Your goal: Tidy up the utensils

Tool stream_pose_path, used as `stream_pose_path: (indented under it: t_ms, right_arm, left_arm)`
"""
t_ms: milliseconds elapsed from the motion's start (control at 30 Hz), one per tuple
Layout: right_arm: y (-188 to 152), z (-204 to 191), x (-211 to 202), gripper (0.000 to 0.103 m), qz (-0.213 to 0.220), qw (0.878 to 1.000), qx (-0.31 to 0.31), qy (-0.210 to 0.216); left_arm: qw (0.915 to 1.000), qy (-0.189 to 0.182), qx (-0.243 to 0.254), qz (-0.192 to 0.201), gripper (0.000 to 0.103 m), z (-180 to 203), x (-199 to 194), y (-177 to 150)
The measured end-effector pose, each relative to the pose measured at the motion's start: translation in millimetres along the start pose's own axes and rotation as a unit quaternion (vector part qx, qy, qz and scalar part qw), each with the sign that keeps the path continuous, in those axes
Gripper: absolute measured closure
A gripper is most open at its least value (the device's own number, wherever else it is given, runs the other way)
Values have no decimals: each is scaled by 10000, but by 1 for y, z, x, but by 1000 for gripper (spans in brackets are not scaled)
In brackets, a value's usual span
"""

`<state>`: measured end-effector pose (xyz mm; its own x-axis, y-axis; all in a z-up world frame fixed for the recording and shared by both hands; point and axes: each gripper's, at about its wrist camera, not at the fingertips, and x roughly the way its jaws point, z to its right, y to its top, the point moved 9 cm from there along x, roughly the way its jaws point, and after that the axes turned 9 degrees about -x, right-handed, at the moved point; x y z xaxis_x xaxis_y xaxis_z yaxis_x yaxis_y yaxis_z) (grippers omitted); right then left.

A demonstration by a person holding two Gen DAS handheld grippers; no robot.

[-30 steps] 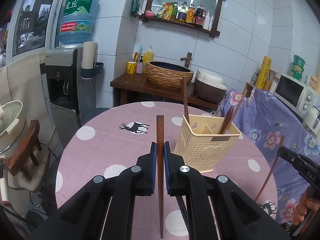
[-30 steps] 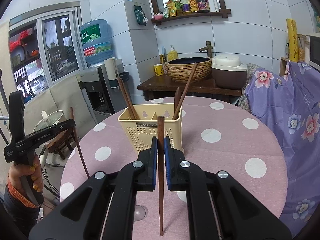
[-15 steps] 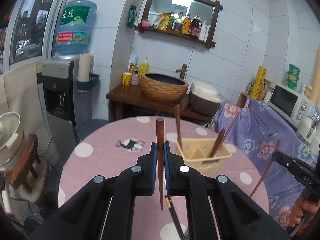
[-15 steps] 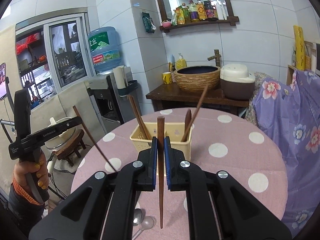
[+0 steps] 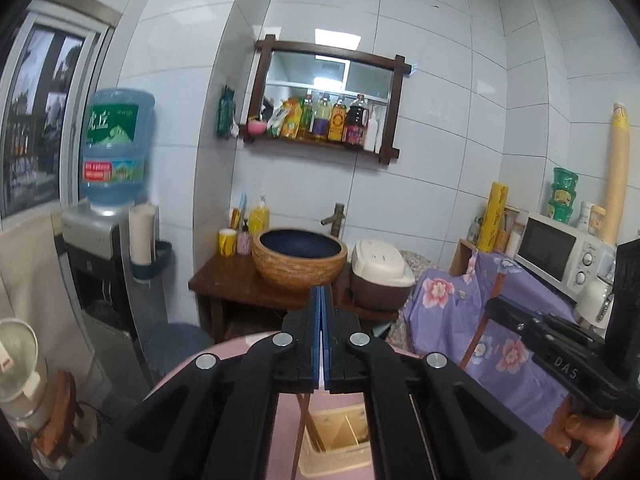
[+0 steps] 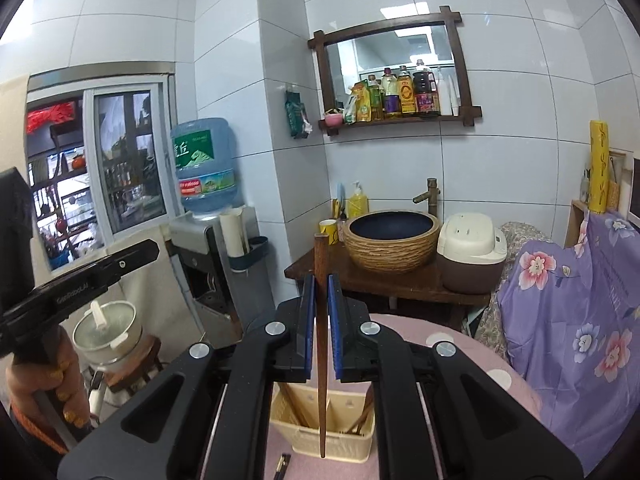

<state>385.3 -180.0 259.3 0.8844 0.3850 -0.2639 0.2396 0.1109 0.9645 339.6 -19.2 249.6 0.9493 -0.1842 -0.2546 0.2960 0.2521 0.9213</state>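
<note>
A cream plastic utensil caddy (image 5: 340, 446) stands on the pink dotted table (image 5: 284, 428), below both grippers; it also shows in the right wrist view (image 6: 320, 436). Brown chopsticks (image 5: 306, 420) stand inside it. My left gripper (image 5: 322, 312) is shut with its blue pads together and nothing between them. My right gripper (image 6: 321, 300) is shut on a brown wooden chopstick (image 6: 320, 344) held upright, its tip hanging over the caddy. The right gripper (image 5: 548, 344) shows at the right of the left wrist view, the left gripper (image 6: 92, 276) at the left of the right wrist view.
A dark utensil tip (image 6: 282, 465) lies on the table in front of the caddy. Behind the table stand a wooden stand with a woven basin (image 5: 298, 258), a rice cooker (image 5: 380, 276), a water dispenser (image 5: 108, 216) and a purple floral cloth (image 5: 480, 320).
Both grippers rose and tilted up over the caddy. The chopstick held in my left gripper is gone from its pads, which are now closed together. The right gripper still holds its chopstick.
</note>
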Motion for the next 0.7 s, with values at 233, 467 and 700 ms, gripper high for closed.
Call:
stream_pose_path:
  t_ms: [233, 467, 700]
  right_arm:
    - [-15, 8, 34, 95, 129, 9995, 41, -273]
    - [-43, 11, 67, 95, -132, 9992, 44, -388]
    - [-99, 9, 87, 95, -557, 9976, 84, -413]
  left_arm:
    - [9998, 109, -62, -161, 101, -16, 19, -29]
    - [9966, 310, -224, -732, 101, -66, 35, -65]
    - [9838, 548, 250, -1688, 101, -108, 53, -146]
